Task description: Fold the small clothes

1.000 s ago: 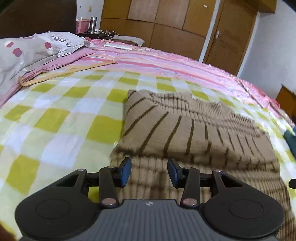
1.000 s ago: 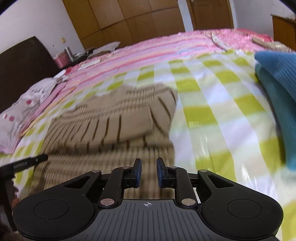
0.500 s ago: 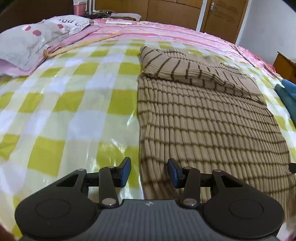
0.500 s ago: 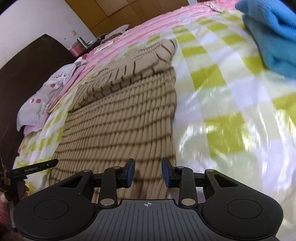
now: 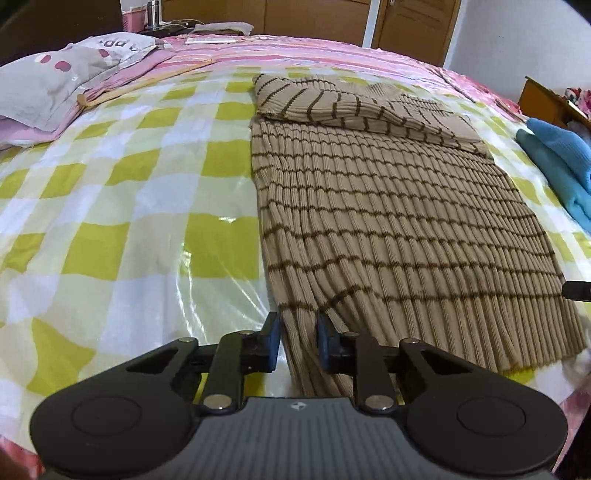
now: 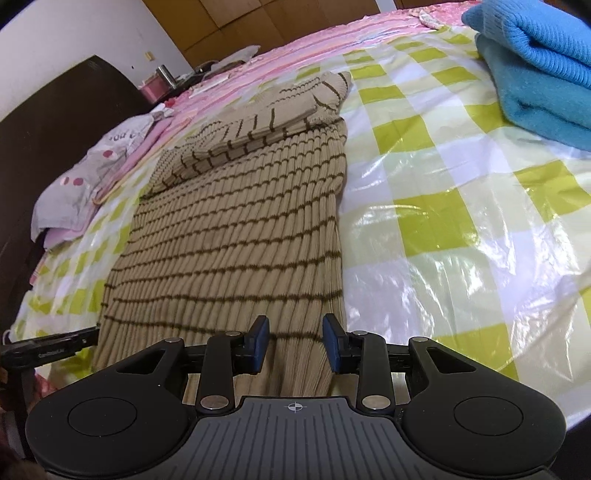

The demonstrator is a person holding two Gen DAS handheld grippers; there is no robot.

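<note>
Pulled back to the near hem of the striped sweater [image 5: 388, 206], spread on the checked bedcover [image 5: 129, 192]: left gripper [image 5: 297, 341] narrowly parted around its corner, right gripper [image 6: 295, 343] parted wider astride the opposite corner.

The near hem of the striped sweater [image 5: 388, 221] drops out of sight behind the left tool [image 5: 297, 341], so contact between its pads and the cloth cannot be told. The right tool [image 6: 295, 345] likewise covers the sweater's near right corner. A blue folded garment [image 6: 535, 66] is cut off by the right edge. The pillow [image 5: 55, 74] at far left is cropped. Small items on the far nightstand [image 5: 155, 18] are too small to identify. The bed [image 5: 129, 184] runs past every edge.
</note>
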